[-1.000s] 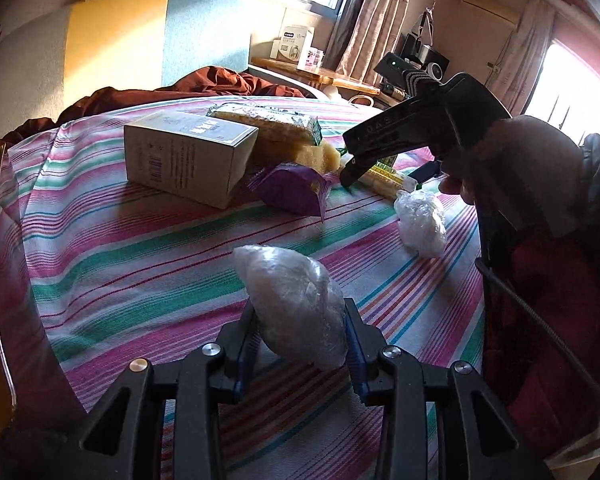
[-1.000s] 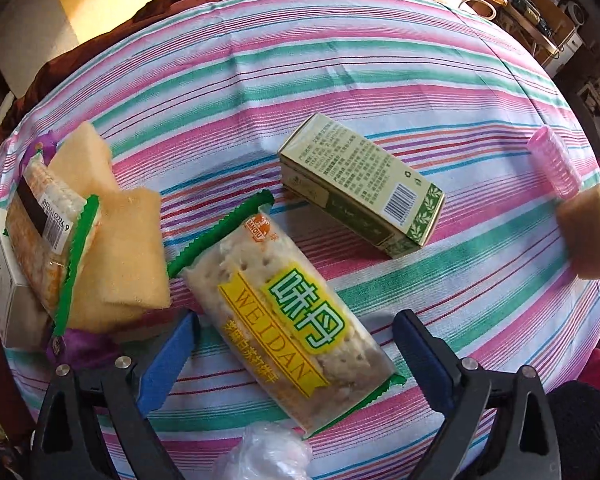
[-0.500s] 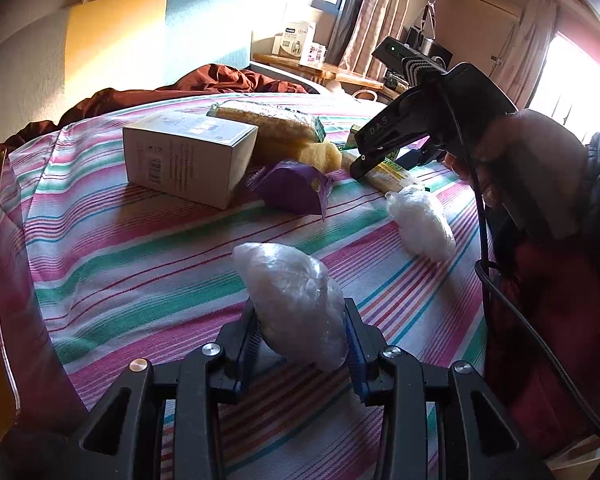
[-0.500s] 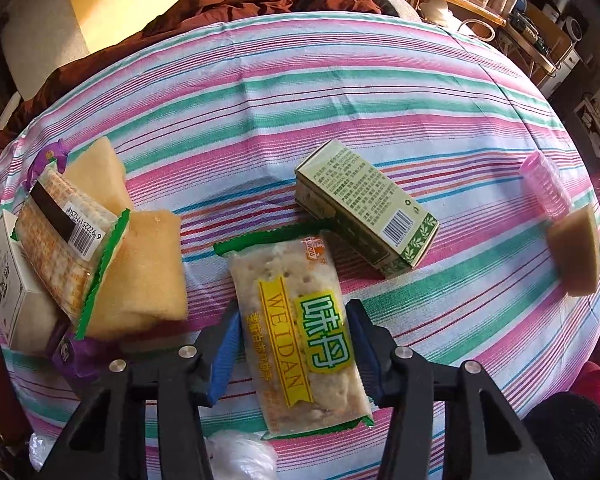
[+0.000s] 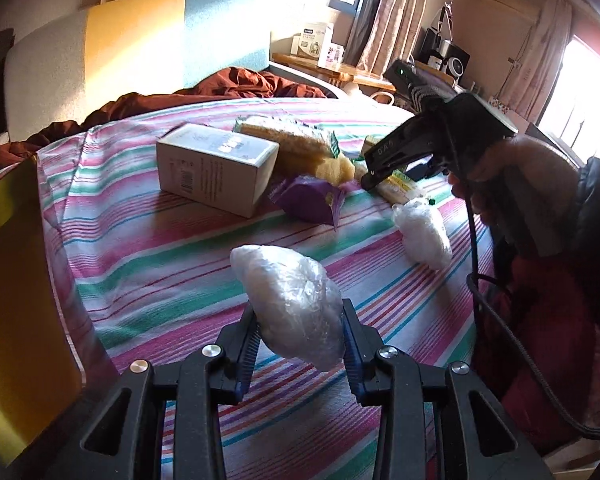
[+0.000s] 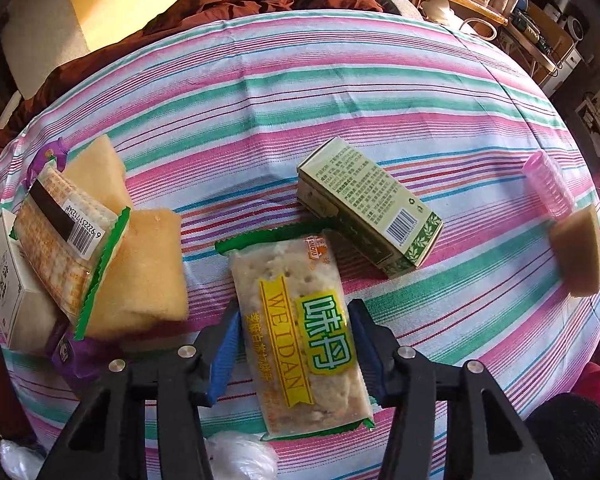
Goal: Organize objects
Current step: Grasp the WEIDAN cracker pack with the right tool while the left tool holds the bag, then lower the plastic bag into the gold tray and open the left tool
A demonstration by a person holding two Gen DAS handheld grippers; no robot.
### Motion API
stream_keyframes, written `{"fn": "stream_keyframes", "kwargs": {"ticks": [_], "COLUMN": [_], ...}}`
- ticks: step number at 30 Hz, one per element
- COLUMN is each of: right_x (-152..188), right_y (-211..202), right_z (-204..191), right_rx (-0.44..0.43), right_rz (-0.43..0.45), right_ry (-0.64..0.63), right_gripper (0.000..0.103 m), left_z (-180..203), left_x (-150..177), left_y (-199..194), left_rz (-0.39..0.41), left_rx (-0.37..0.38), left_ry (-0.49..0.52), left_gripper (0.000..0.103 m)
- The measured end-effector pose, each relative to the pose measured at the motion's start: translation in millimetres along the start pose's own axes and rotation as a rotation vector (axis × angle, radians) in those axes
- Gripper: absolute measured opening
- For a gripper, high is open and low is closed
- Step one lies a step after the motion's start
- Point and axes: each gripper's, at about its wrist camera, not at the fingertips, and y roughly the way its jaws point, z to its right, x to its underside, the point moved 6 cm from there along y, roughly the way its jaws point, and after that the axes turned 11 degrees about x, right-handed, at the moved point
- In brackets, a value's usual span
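1. Left tongs (image 5: 299, 330): pinching a plastic-wrapped bundle (image 5: 290, 304), held above the striped surface (image 5: 148, 272). Slick film may slip out.
2. Right tongs (image 6: 296, 344): clamped on a cracker pack (image 6: 300, 336) beside the green box (image 6: 370, 212). Squeezing may crush the crackers; swinging may nudge the box.
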Motion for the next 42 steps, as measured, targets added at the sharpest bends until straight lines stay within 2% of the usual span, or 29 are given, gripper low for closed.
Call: {"fn": "stream_keyframes", "kwargs": {"ticks": [5,8,10,14,19,27,31,35,42], "right_x": [1.5,2.4,3.0,4.0,4.6,5.9,7.9,9.8,12.9], "right_y": [-0.8,-1.3,-1.6,-2.3,-2.7,-3.1,-4.1,-4.5,-7.1], "right_z": [5.2,8.4,10.8,16.0,18.2,13.0,7.4,3.8,-3.3], "right_rx": [0.009,0.015,0.017,0.019,0.022,0.022,0.022,0.022,0.018], "right_rz": [0.003,0.005,0.006,0.008,0.009,0.009,0.009,0.009,0.013], "right_ry": [-0.008,-0.014,-0.015,-0.017,-0.019,-0.019,-0.019,-0.018,-0.015], "right_gripper": [0.054,0.054,0.054,0.054,0.053,0.053,0.054,0.054,0.052], "left_z": [-20.4,-59.3,-95.3,-168.6,-231.7,-266.4,-268.8,-266.0,-250.8], "left_x": [-22.6,-30.9,-29.0,-5.2,37.7,60.7,66.9,68.8,69.8], "left_y": [-59.4,-103.3,-131.6,-176.1,-197.1,-190.9,-191.3,-195.9,-211.0], "left_rz": [0.115,0.174,0.188,0.16,0.089,0.056,0.047,0.069,0.125], "left_rx": [-0.048,-0.147,-0.238,-0.435,-0.576,-0.614,-0.636,-0.634,-0.659], "left_ry": [-0.049,-0.118,-0.171,-0.257,-0.361,-0.435,-0.44,-0.451,-0.459], "left_gripper": [0.038,0.038,0.038,0.039,0.039,0.041,0.05,0.057,0.058]}}
